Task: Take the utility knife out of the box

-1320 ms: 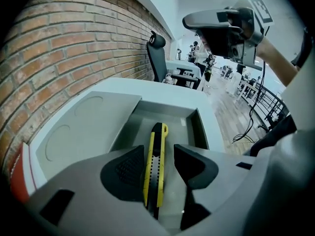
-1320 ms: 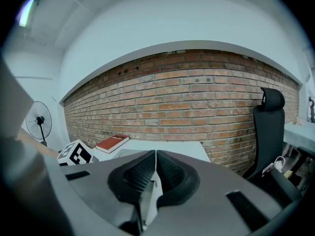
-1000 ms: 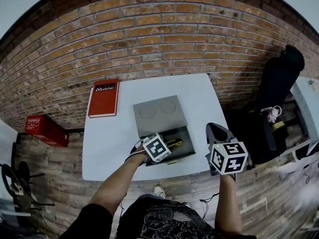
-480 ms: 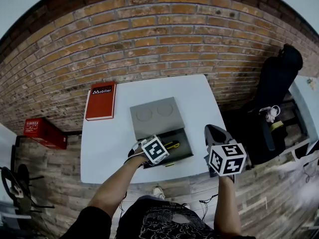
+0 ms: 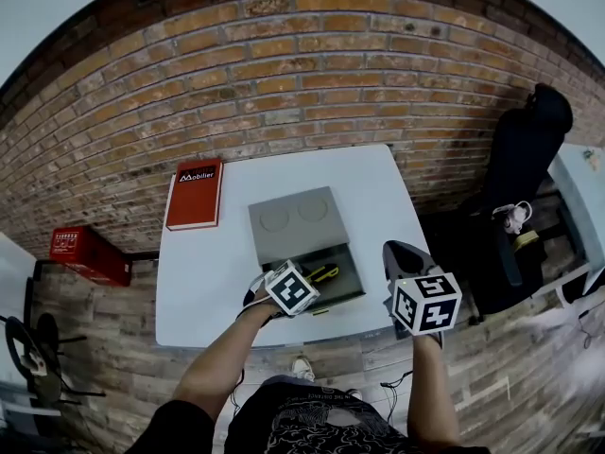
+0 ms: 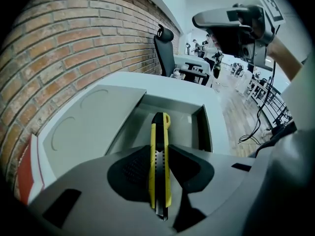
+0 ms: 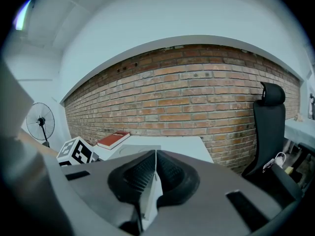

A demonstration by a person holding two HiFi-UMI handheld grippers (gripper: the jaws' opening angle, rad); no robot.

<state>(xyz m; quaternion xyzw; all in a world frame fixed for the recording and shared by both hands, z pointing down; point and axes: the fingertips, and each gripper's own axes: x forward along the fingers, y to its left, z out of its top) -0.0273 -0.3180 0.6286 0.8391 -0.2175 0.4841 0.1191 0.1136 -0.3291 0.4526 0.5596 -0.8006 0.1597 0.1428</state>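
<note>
The yellow and black utility knife lies lengthwise between the pads of my left gripper, which press on its sides. These jaws have just been closing on it. The knife's far end points over the open tray of the grey box. Whether it still rests on the tray floor I cannot tell. In the head view the left gripper reaches into the box, with the knife at its tips. My right gripper hangs off the table's front right corner, shut and holding nothing, its pads meeting.
The box's lid lies flat behind the tray on the white table. A red book rests at the table's back left. A black office chair stands to the right, a red crate on the floor at left.
The left gripper has tipped slightly over the box's tray, staying at the knife. The right gripper has kept its place.
</note>
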